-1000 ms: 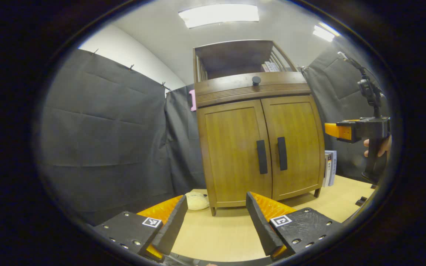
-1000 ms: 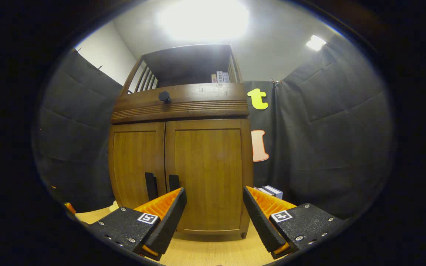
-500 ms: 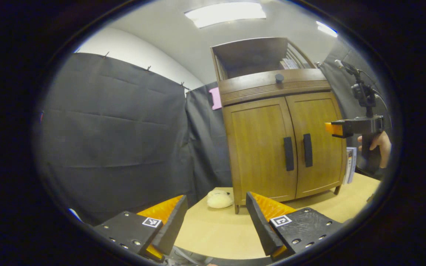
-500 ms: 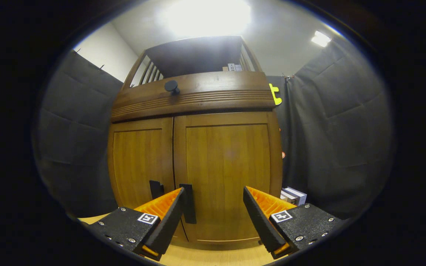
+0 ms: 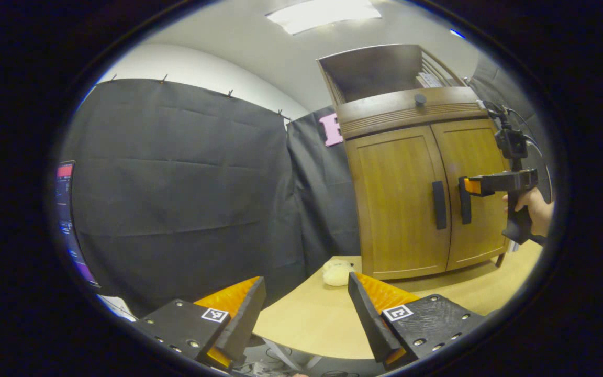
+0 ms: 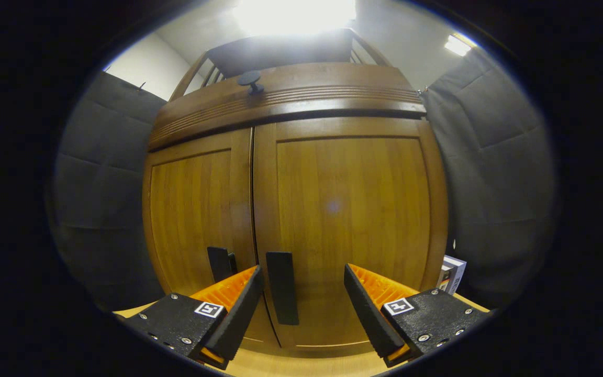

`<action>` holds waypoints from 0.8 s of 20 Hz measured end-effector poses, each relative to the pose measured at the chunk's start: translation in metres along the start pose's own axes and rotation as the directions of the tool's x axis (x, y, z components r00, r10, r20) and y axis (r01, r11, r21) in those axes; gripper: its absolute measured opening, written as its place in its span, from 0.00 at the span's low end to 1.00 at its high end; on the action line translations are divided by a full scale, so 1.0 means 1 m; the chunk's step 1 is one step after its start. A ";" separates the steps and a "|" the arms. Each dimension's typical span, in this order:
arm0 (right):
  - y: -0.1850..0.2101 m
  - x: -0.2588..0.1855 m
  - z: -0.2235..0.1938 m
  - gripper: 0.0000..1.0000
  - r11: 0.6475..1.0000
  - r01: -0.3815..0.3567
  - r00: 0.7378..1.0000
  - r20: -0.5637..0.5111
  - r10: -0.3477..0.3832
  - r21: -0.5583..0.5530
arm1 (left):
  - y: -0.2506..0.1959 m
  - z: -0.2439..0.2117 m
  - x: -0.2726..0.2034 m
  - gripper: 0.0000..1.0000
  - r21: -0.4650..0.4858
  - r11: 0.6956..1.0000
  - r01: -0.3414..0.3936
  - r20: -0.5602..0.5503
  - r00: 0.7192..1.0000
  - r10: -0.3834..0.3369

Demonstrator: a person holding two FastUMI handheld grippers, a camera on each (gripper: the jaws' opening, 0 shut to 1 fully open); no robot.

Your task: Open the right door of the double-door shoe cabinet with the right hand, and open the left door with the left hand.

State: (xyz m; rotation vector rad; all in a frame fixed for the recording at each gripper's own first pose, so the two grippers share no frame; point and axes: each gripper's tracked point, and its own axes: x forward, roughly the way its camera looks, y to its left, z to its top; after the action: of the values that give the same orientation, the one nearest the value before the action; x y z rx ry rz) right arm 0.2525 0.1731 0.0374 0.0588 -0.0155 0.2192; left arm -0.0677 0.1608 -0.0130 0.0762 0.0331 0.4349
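Handle (image 6: 282,287) of right door between spread right tool (image 6: 301,293) fingers (untouched) | left tool (image 5: 305,309) spread, cabinet well apart

Cabinet (image 6: 333,209) satin brown wood; handles (image 6: 282,287) matt black; tabletop (image 5: 306,324) pale wood.

A light wooden table (image 5: 301,319) with a rounded near edge carries everything. The shoe cabinet (image 5: 385,209) stands directly on it at about two o'clock in the left gripper view, on short legs, both doors closed. At the cabinet's seven o'clock corner a pale, fuzzy lump (image 5: 337,273) lies on the tabletop, just beside the cabinet's base; it may be a soft toy. In the right gripper view, a few upright books or boxes (image 6: 451,274) stand at the cabinet's four o'clock side.
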 end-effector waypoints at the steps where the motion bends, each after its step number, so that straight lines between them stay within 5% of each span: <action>1: 0.001 0.005 -0.004 0.95 1.000 -0.003 1.000 -0.009 0.003 0.000 | 0.005 -0.002 -0.001 0.90 0.002 1.000 -0.010 -0.006 1.000 0.010; 4: 0.004 0.021 -0.017 0.92 1.000 0.010 0.999 -0.046 -0.009 0.013 | 0.015 -0.004 0.000 0.89 0.011 0.999 -0.041 -0.019 0.999 0.041; 9: 0.021 0.041 -0.032 0.73 0.999 -0.004 0.995 -0.102 0.009 0.050 | 0.018 -0.004 -0.002 0.84 0.013 0.998 -0.069 -0.031 0.997 0.069; 10: 0.025 0.043 -0.035 0.70 0.998 -0.012 0.994 -0.112 0.017 0.054 | 0.018 -0.005 -0.003 0.96 0.014 0.997 -0.070 -0.030 0.997 0.071; 12: 0.029 0.049 -0.037 0.64 0.998 -0.026 0.991 -0.127 0.034 0.061 | 0.018 -0.004 -0.004 0.96 0.015 0.998 -0.068 -0.027 0.997 0.069; 16: 0.040 0.047 -0.024 0.35 0.999 -0.031 0.994 -0.101 0.034 0.029 | 0.017 -0.004 -0.005 0.90 0.013 0.998 -0.059 -0.019 0.998 0.059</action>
State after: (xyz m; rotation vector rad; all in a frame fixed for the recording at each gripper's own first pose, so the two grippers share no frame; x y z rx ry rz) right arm 0.2903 0.2235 0.0163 0.0751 0.0874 0.2551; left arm -0.0798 0.1742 -0.0156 0.0858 0.0526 0.4943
